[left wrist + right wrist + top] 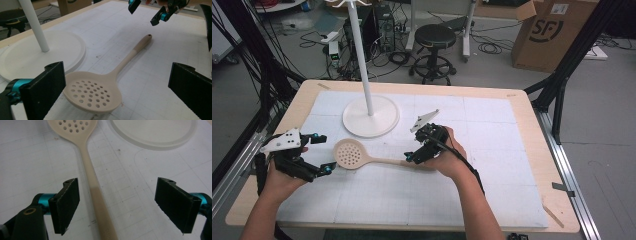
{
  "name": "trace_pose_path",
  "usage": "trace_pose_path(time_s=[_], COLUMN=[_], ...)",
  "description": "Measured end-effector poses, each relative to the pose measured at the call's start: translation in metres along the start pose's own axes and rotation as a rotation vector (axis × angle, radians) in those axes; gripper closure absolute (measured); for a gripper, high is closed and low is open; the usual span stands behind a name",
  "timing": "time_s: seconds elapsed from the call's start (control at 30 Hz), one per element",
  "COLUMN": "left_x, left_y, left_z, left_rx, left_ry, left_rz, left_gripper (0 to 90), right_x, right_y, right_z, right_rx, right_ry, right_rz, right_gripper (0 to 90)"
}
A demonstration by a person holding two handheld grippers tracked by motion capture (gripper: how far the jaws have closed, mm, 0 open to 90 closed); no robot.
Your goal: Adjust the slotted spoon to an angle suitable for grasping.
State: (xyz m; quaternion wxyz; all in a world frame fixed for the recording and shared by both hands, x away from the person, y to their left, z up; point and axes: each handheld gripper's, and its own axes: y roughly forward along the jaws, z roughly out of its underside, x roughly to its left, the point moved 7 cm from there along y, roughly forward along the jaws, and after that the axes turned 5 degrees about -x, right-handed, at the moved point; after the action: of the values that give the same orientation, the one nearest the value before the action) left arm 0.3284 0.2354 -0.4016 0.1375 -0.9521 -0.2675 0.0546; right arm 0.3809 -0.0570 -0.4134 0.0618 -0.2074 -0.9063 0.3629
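A beige slotted spoon (350,153) lies flat on the white mat, its perforated head to the left and its handle running right. My left gripper (324,153) is open just left of the head; in the left gripper view the head (91,95) lies between the two wide-apart jaws of that gripper (117,92). My right gripper (414,145) is open over the handle's end. In the right gripper view the handle (93,185) runs up between the jaws, nearer the left one, with the gripper (120,205) holding nothing. The left gripper view also catches the right gripper (145,12) hovering beyond the handle tip.
A white stand with a round base (371,116) and a thin upright pole (362,50) sits just behind the spoon; its base (152,132) lies close to the spoon head. The mat covers a wooden table (532,130). A stool (434,37) and a cardboard box (552,30) stand on the floor beyond.
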Motion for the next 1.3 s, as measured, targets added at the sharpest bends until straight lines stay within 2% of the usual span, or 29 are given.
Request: trace_pose_path(time_s=[0.3, 0.7, 1.03, 1.17, 1.3], left_x=[0.0, 0.001, 0.003, 0.002, 0.002], left_y=[-0.001, -0.002, -0.004, -0.004, -0.004], left_z=[0.0, -0.001, -0.001, -0.001, -0.001], left_rx=[-0.005, -0.002, -0.007, -0.005, -0.004], left_ry=[-0.004, 0.0, -0.004, -0.001, -0.002], left_rz=[0.002, 0.001, -0.004, -0.006, -0.002], left_gripper=[1.7, 1.7, 1.7, 1.7, 1.7], right_x=[0.006, 0.015, 0.013, 0.018, 0.022], right_y=[0.012, 0.035, 0.033, 0.044, 0.061], right_z=[0.0, 0.003, 0.006, 0.009, 0.015], right_rx=[0.044, 0.098, 0.11, 0.141, 0.179], right_ry=[-0.021, -0.034, -0.012, -0.027, -0.019], right_rz=[-0.032, -0.056, -0.068, -0.081, -0.108], right_gripper=[27.9, 31.6, 34.0, 35.4, 43.1])
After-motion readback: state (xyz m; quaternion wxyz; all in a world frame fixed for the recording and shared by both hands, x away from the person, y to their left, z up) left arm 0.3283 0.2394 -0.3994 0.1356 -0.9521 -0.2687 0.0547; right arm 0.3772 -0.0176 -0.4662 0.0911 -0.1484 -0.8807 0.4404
